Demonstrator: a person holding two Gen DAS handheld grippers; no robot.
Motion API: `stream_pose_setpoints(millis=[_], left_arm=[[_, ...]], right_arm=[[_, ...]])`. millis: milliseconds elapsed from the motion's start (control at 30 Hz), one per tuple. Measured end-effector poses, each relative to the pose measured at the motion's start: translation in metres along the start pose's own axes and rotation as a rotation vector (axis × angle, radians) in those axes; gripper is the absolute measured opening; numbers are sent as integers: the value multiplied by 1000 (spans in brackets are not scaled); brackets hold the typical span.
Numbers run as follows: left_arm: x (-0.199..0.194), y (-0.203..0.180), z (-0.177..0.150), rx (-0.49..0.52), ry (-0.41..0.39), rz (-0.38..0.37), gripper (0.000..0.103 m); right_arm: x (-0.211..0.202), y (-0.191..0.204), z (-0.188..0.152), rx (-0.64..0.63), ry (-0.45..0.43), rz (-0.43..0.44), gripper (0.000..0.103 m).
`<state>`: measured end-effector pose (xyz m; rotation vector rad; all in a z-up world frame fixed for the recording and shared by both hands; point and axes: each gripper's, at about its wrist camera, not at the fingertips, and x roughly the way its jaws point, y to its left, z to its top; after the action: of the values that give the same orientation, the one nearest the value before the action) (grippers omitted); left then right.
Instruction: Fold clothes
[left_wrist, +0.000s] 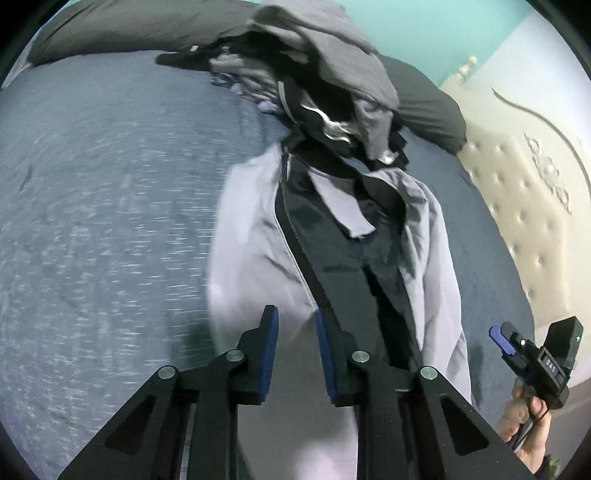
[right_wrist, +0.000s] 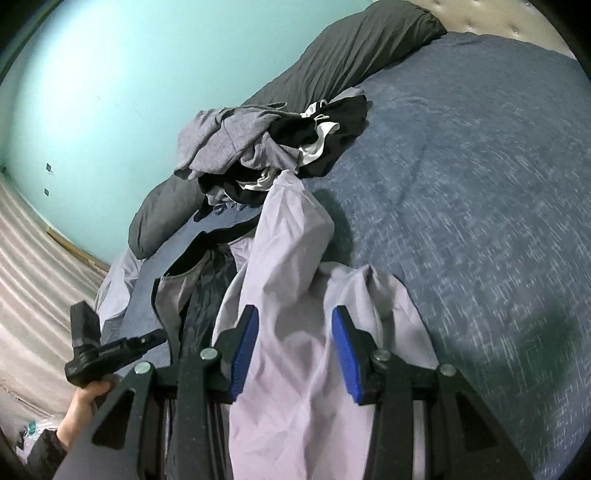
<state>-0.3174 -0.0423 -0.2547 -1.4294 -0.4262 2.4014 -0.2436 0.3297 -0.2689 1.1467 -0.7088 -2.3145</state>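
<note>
Jacket (left_wrist: 255, 236): pale lilac zip-front garment with dark lining, lying open down the centre of both frames on the blue bedspread (left_wrist: 103, 221); its upper end touches the clothes pile.
Clothes pile (right_wrist: 258, 147): grey, black and white items heaped at upper centre of the right wrist view, partly on a dark pillow (right_wrist: 369, 40).
Left hand-held gripper (left_wrist: 297, 314): jaws apart, lilac cloth showing in the gap at lower centre; whether the pads touch the fabric cannot be told.
Right hand-held gripper (right_wrist: 295, 314): jaws apart over a lilac panel at lower centre, nothing clamped.
Handling, judged: thin, soft, light and probably slippery shell fabric; it should drape and slide instead of holding a crease, and the zip edge (left_wrist: 295, 236) is the stiffest line.
Where to hold, judged: hem corners or the zip edge near the bottom of the frame, one per hand-held gripper.
Hidden or unclear: sleeves not clearly separable; hem cut off below both frames; bedspread smeared by motion blur; pile contents indistinct.
</note>
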Motion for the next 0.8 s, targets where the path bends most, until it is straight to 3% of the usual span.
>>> stream_pose_setpoints(millis=[367, 467, 600, 800], left_arm=[[59, -36, -5, 72, 105, 31, 24], [33, -41, -9, 75, 62, -5, 24], [-14, -29, -17, 64, -6, 15, 24], [-46, 9, -58, 17, 32, 95, 24]], right_arm=[[2, -20, -29, -6, 34, 87, 42], [2, -23, -32, -14, 46, 88, 42], [-2, -30, -30, 17, 26, 111, 42], [-10, -33, -26, 27, -6, 119, 42]])
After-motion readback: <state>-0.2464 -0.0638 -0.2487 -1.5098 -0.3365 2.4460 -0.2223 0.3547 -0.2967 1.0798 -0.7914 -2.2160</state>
